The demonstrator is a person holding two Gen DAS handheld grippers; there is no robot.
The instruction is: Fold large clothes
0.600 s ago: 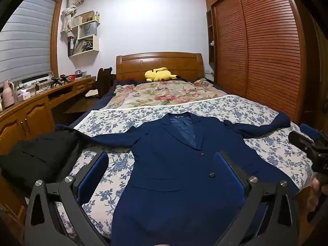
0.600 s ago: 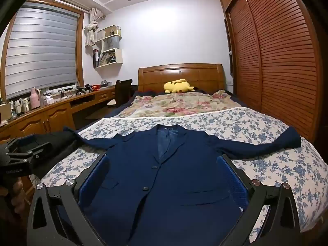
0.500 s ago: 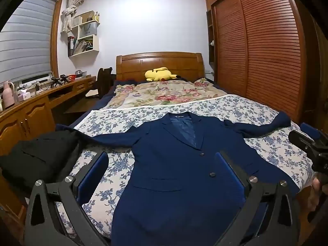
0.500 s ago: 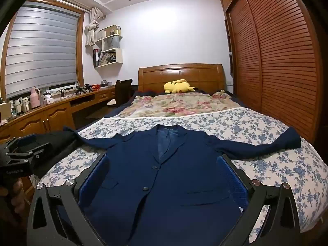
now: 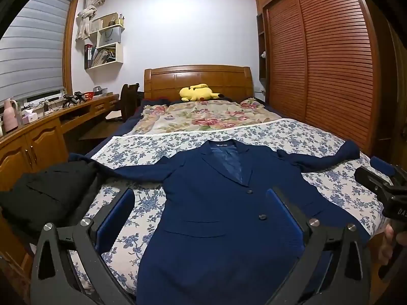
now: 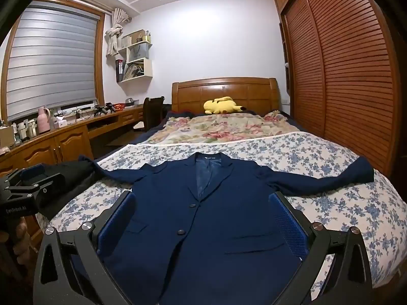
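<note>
Both tools are spread wide and hold nothing. From where the left tool (image 5: 201, 213) hangs, its pads frame the jacket's (image 5: 216, 203) left front and the quilt beside it; the right tool (image 6: 203, 218) hangs over the jacket's middle, near the two buttons. The jacket lies face up on the bed (image 6: 330, 203), collar toward the headboard, both sleeves stretched straight out to the sides. That flat spread looks like preparation: sleeves laid out are easy to pinch and bring in over the front, and the wide jaws suit a first grab at thick cloth. Left of the jacket, a black garment (image 5: 51, 198) sits at the bed's edge. Compared with half a second ago, nothing has shifted: jacket and tools are where they were.
</note>
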